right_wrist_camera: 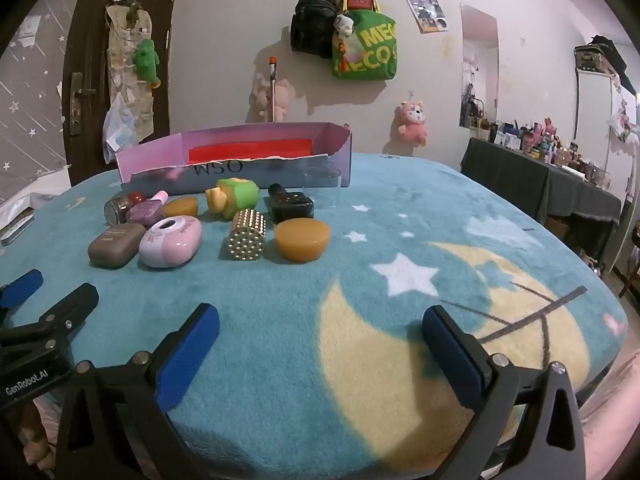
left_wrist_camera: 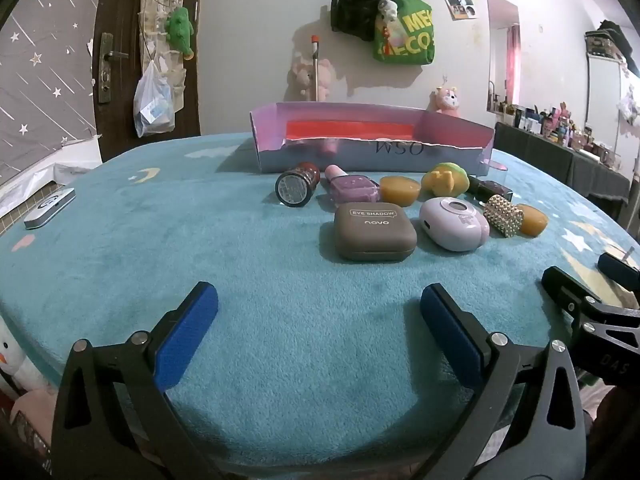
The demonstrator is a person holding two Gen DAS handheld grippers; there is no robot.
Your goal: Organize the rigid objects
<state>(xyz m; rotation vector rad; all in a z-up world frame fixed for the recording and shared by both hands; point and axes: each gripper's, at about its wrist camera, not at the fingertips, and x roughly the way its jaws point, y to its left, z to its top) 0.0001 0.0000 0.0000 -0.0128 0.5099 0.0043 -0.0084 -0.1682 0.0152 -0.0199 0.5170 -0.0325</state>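
Both your claws gape with nothing between them. The eyeshadow case (left_wrist_camera: pixel 375 232) sits toward one o'clock of your left claw (left_wrist_camera: pixel 320 308), nearer than to your right claw (right_wrist_camera: pixel 320 332); the pink box (left_wrist_camera: pixel 452 124) lies beyond it at twelve.

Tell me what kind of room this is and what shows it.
Probably a bedroom at home: the work surface is a plush star-and-moon blanket, bags and plush toys hang on the wall, and a side table is crowded with cosmetics bottles.
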